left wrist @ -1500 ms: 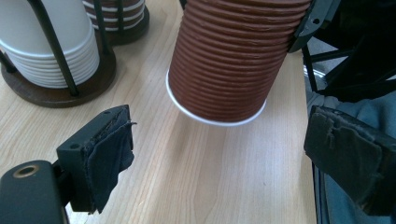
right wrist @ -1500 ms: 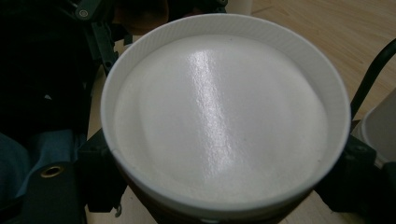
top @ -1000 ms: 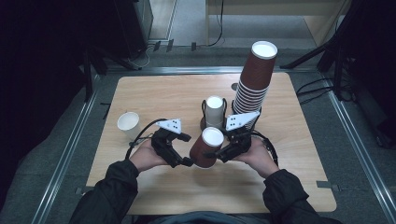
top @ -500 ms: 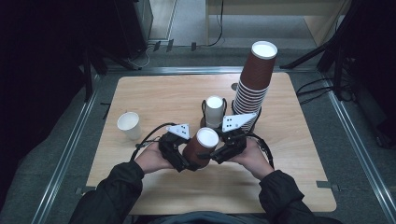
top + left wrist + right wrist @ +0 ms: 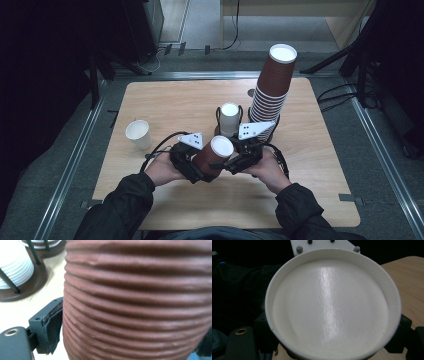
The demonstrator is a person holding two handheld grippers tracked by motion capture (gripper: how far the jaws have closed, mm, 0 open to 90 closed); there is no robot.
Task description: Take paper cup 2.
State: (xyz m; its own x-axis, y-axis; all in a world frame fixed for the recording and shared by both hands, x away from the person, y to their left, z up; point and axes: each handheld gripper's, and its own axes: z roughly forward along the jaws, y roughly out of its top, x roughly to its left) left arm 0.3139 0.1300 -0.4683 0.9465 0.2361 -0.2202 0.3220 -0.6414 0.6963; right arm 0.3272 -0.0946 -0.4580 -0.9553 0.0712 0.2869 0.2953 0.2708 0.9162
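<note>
A brown ribbed paper cup hangs tilted above the table's front middle, its white round end facing up. My right gripper is shut on it from the right; in the right gripper view the white end sits between the two jaws of that gripper. My left gripper comes from the left, and its jaws have just been closing around the cup. In the left gripper view the ribbed wall lies between the jaws of the left gripper, one pad against it.
A single white cup stands at the left of the wooden table. Behind my hands a wire holder carries a stack of white cups. A tall leaning stack of brown cups rises at the right.
The left gripper has moved right, onto the brown cup's side. The right gripper and the cup have shifted slightly left and toward the person.
</note>
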